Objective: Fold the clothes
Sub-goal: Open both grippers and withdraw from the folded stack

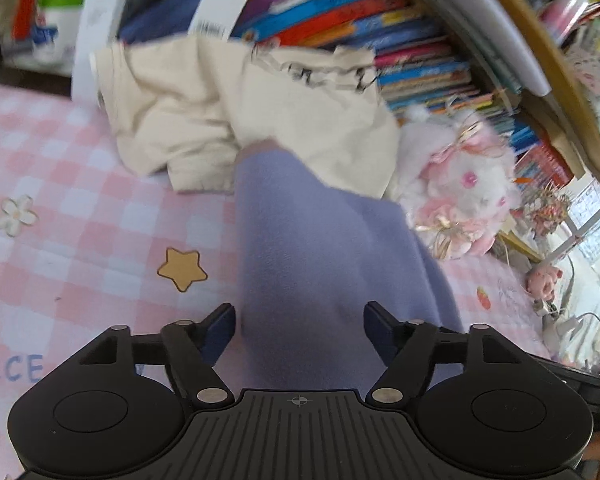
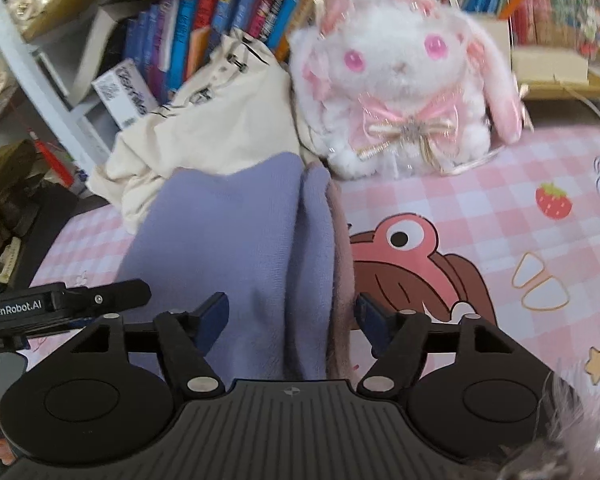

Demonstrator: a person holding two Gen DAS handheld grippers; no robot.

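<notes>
Pink checked cloth point(image 1: 80, 216) reading "ICE", "GenRobot.AI" on left gripper point(image 2: 20, 310), both grippers' fingers spread wide around lilac garment point(image 2: 228, 248)

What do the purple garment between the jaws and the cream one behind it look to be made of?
Purple garment: seems a soft fleece or brushed knit, matte and thick, with a fuzzy nap and rounded folds; its pinkish underside looks plush. Cream garment: probably a thinner woven cotton, matte, shown by sharper creases and flat hems, though motion blur leaves the weave unclear.
</notes>
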